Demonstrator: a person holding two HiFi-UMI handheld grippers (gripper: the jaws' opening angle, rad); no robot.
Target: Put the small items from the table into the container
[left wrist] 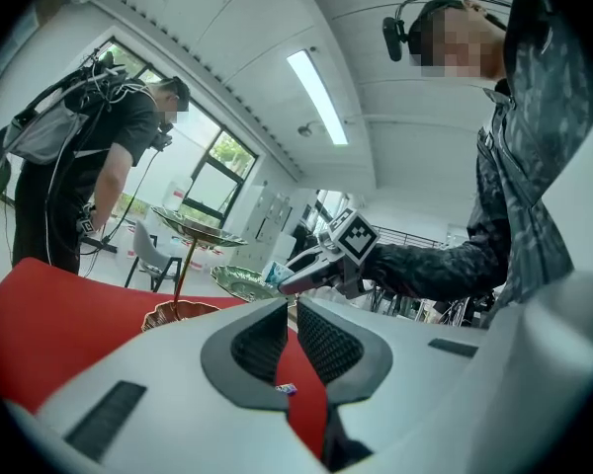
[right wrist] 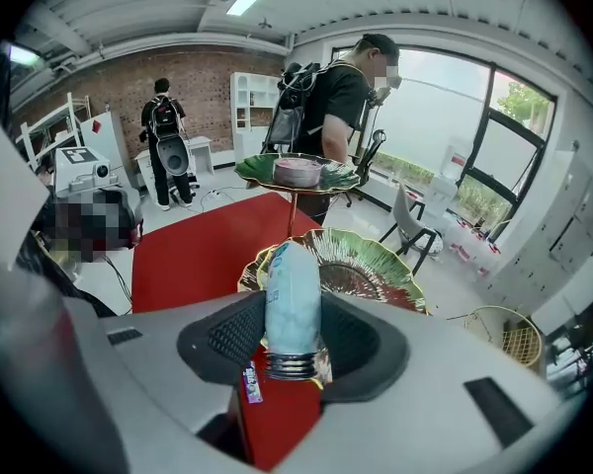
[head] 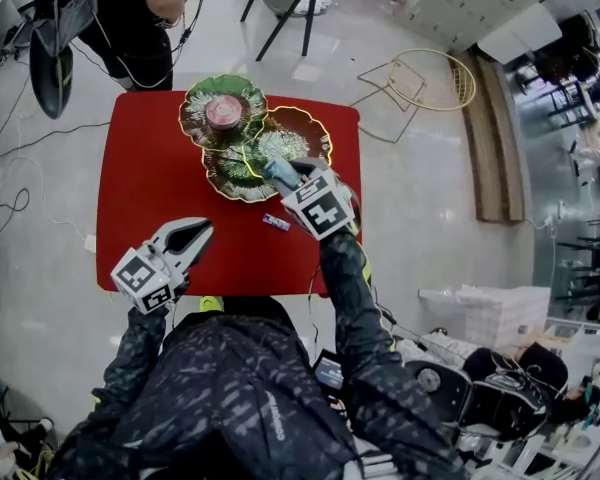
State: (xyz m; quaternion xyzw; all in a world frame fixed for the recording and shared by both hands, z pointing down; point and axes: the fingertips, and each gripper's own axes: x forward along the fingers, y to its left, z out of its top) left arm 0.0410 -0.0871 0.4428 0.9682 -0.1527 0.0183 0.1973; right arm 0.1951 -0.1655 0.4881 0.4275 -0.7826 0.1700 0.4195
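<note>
Space is seen across the near-left half of the red table [head: 145, 183], where the left gripper [head: 198, 231] is held clenched and empty near the front edge, while a pale blue packet [right wrist: 293, 299] is clamped by the right gripper [head: 290, 175] over the lower dish of the tiered tray [head: 316, 129], its crimped end shown only in the right gripper view.

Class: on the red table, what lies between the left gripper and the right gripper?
One small wrapped item, lying on the red table; the head view shows it best.

The right gripper [head: 292, 171] hides part of the green dish [head: 315, 128], and the wrapper [head: 275, 222] is too small to read
</note>
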